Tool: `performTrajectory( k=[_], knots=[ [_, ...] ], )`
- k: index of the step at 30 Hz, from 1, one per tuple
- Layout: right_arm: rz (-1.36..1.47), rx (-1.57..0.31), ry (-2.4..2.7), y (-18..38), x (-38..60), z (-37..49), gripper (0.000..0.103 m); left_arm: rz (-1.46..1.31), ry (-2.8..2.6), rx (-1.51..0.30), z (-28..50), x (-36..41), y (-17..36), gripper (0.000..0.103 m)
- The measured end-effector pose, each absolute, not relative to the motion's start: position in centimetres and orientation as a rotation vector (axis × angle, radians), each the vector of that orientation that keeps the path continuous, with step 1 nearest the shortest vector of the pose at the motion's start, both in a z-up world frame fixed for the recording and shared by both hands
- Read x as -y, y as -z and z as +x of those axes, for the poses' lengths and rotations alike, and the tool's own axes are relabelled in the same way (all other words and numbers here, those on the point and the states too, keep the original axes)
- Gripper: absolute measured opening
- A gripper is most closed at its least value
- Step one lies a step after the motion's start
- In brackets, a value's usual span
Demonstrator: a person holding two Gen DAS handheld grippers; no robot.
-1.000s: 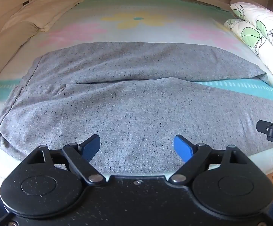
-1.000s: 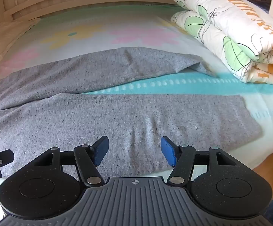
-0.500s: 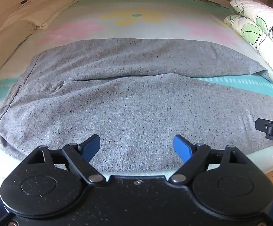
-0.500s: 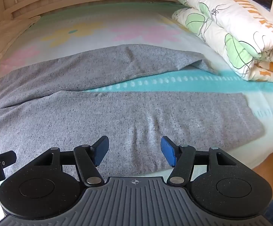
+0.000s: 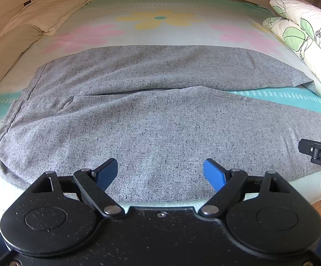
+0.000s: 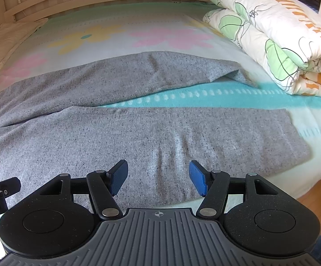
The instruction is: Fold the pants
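Little has moved since the earlier frames: both hands hover where they were over the near edge of the bed (image 5: 160, 4), and only the view of the gray pants (image 5: 160, 119) has shifted slightly, the far leg sitting a touch lower in the left wrist picture. Going left to right, the waistband lies at the left end, near the cream pillow (image 5: 45, 11), and the long axis of the pants runs across the bed toward the folded quilt (image 6: 277, 35) at the right. The two legs part into a narrow V, with a strip of turquoise sheet showing between them toward the cuffs; the far leg's cuff ends just beside the quilt, with its corner turned under. The left gripper (image 5: 160, 173) hangs over the seat and upper part of the near leg, fingers wide apart and empty, the cloth just ahead of and below them. The right gripper (image 6: 158, 177) hangs over the lower part of the same leg, fingers apart, though less widely, holding nothing; a few small wrinkles run between them. Judging from this layout, the near leg's edge along the bed side is the closest thing to both hands, the left nearer the waist and the right nearer the cuff, so lifting that edge and carrying it away onto the far leg looks like the likely fold. Beyond the pants the flowered sheet is open; the quilt crowds the right end.
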State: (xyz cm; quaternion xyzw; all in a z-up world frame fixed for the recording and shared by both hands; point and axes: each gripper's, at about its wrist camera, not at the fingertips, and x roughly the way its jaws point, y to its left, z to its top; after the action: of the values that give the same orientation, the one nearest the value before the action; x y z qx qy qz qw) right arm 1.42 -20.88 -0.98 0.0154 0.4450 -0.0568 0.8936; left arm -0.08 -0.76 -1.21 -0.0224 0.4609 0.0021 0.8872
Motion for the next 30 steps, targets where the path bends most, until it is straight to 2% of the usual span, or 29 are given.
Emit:
performTrajectory(
  k=[30],
  knots=[
    [0.028,-0.927,0.112,0.93,20.41,1.57,0.059,-0.012,-0.008,-0.954,0.04,0.96,1.16,0.085]
  ],
)
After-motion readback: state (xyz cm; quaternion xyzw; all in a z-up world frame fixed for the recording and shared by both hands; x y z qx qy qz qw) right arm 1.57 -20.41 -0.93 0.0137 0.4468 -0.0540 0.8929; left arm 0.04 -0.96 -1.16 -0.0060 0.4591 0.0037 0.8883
